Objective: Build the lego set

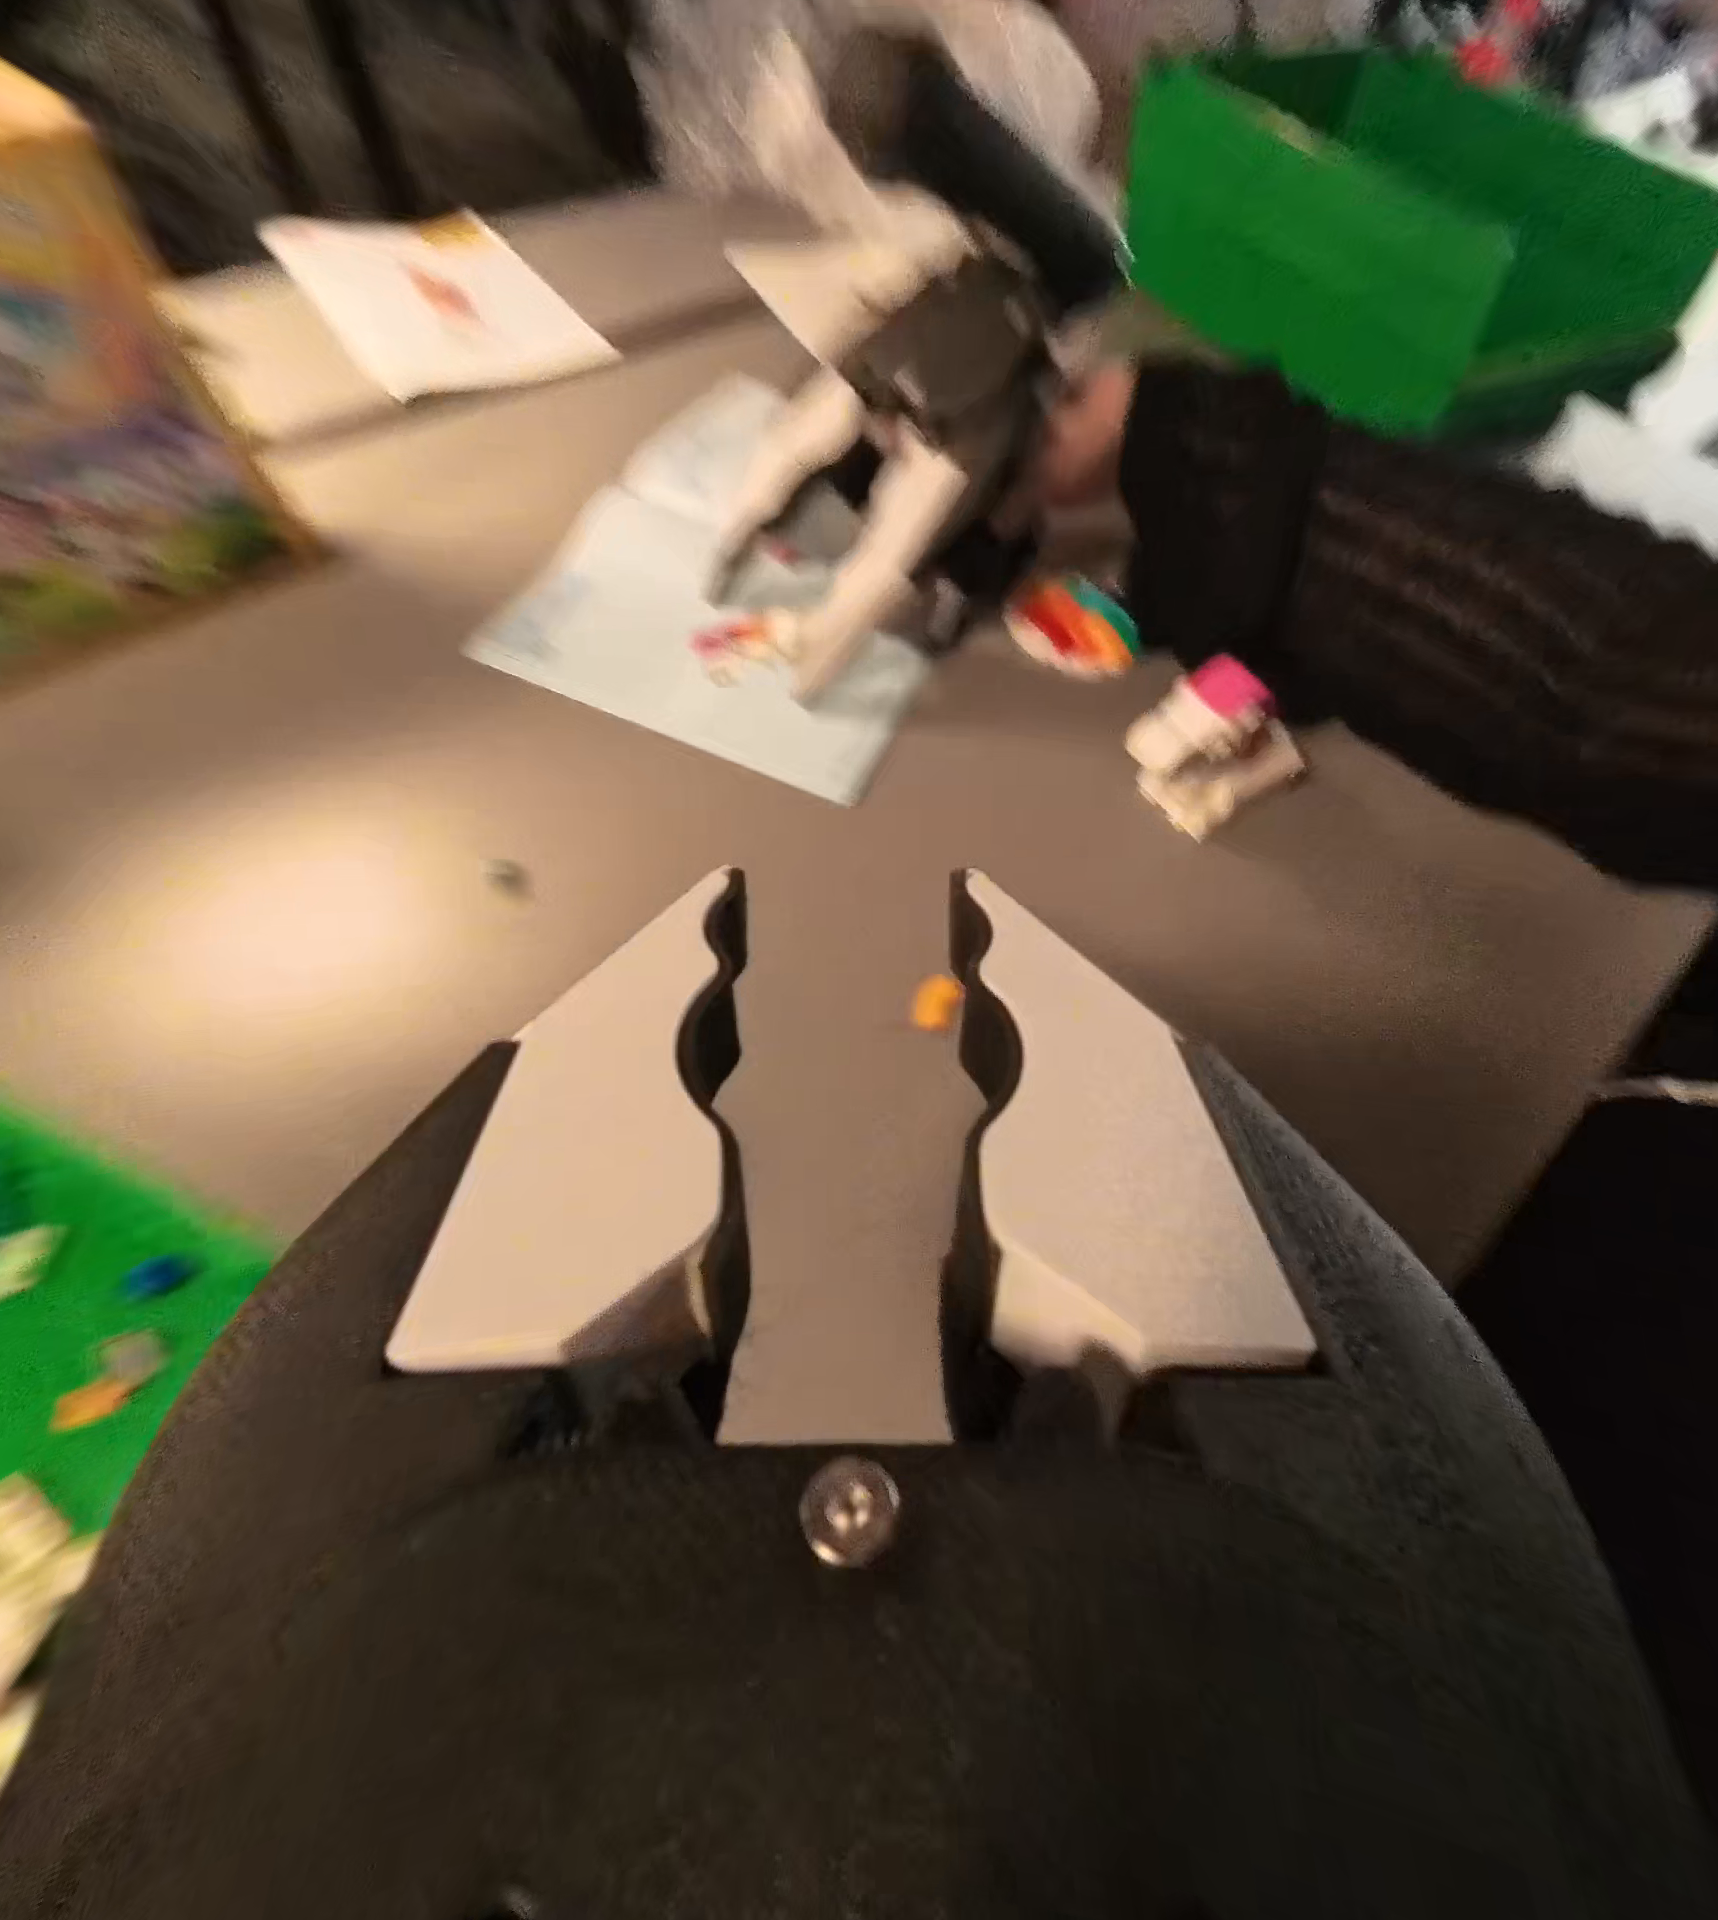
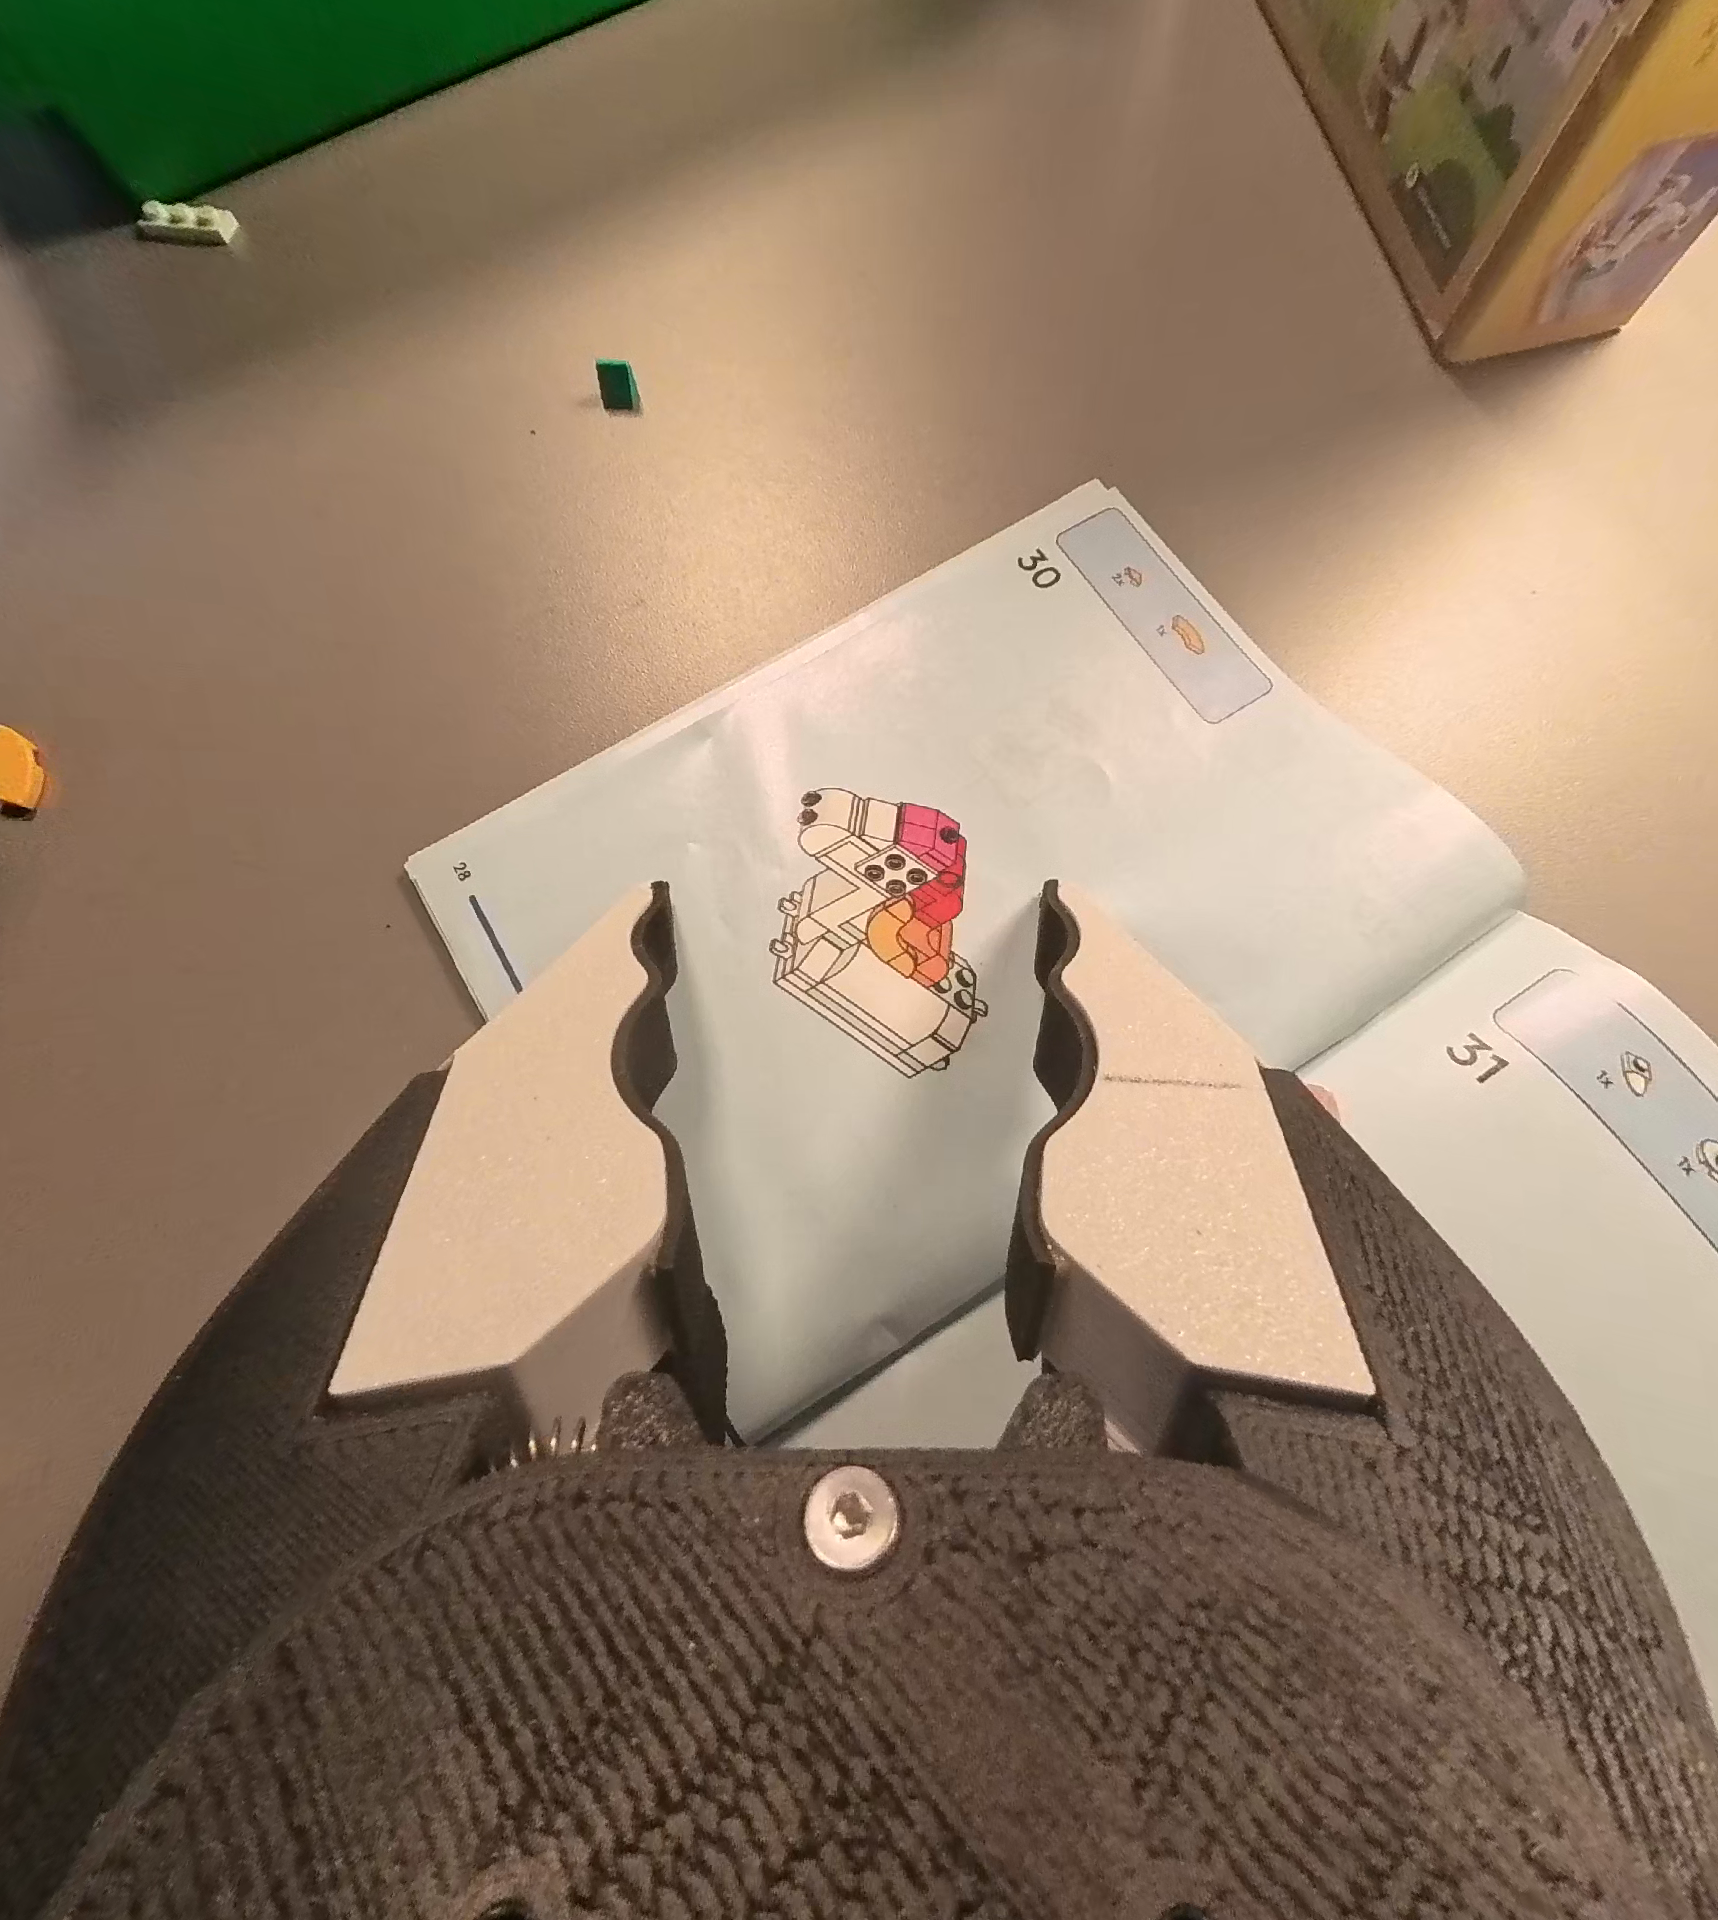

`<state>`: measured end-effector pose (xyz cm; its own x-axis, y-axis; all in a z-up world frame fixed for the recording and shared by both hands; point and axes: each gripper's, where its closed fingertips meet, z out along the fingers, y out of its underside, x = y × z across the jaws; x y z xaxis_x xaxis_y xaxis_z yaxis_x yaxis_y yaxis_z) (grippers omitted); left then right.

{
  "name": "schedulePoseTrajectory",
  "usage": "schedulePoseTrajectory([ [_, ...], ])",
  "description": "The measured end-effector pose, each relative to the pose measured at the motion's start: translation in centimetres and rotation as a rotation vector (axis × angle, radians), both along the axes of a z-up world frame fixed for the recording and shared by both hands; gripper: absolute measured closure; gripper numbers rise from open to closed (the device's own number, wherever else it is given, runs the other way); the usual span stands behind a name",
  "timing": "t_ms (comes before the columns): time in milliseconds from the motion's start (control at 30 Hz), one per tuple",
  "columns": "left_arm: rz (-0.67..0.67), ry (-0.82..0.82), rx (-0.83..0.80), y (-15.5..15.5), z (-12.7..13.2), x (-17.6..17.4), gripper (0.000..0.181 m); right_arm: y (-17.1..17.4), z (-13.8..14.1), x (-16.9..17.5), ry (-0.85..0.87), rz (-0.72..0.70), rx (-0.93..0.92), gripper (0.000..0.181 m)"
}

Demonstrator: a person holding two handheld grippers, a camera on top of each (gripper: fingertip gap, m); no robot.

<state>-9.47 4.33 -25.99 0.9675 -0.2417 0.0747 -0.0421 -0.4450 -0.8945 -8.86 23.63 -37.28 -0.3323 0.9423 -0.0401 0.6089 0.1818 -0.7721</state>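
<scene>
Right wrist view: the right gripper (image 2: 850,894), grey-fingered on a black textured body, hovers with its jaws parted wide and empty over an open pale-blue instruction booklet (image 2: 1125,831) lying flat on the grey-brown table (image 2: 315,582). A small orange curved brick (image 2: 15,767) lies on the table well left of the booklet; a small dark-green flat tile (image 2: 618,384) lies farther up, and a pale green studded plate (image 2: 190,221) sits just beside a green tray (image 2: 242,83). A colourful cardboard set box (image 2: 1561,156) stands at upper right.

Left wrist view, heavily blurred: the left gripper (image 1: 847,883) holds nothing, its jaws moderately apart above the table, with the orange brick just beside its right finger in the frame. A partly built white model with a pink top (image 1: 1213,743) stands beyond, near a dark sleeve (image 1: 1457,623). A multicoloured round piece (image 1: 1071,627) lies beside the booklet. Loose bricks lie on a green surface (image 1: 34,1299) at lower left.
</scene>
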Motion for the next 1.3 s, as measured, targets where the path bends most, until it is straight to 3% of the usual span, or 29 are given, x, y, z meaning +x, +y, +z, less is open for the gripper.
schedulePoseTrajectory([
  [33,0.085,0.011,0.056,-0.6,2.0,-2.5,0.143,0.0,0.0,0.0,0.0,0.0,0.0,0.112],
  [100,0.293,0.031,0.124,-2.3,4.9,-8.5,0.143,0.0,0.0,0.0,0.0,-0.001,0.002,0.112],
  [167,0.452,0.051,0.084,-3.8,5.6,-14.2,0.137,0.0,0.0,0.0,0.0,-0.002,0.005,0.112],
  [400,0.562,0.062,-0.241,-4.2,-0.4,-25.6,0.136,0.1,0.0,0.0,0.001,-0.007,0.003,0.114],
  [533,0.552,-0.071,-0.239,-3.1,-1.2,-27.7,0.139,0.2,-0.1,-0.1,0.002,-0.011,0.013,0.115],
  [700,0.539,-0.072,-0.264,-2.1,-1.5,-29.2,0.139,0.3,-0.1,-0.1,0.004,-0.02,0.027,0.117],
  [967,0.484,0.117,-0.525,-2.8,-4.3,-32.1,0.149,0.3,-0.1,-0.1,0.005,-0.022,0.033,0.117],
  [1167,0.365,-0.003,-0.691,-1.7,-7.0,-31.5,0.16,0.4,-0.1,-0.1,0.006,-0.029,0.033,0.119],
  [1300,0.395,-0.024,-0.794,-1.5,-9.1,-32.1,0.168,0.5,-0.1,-0.2,0.005,-0.04,0.028,0.122],
])
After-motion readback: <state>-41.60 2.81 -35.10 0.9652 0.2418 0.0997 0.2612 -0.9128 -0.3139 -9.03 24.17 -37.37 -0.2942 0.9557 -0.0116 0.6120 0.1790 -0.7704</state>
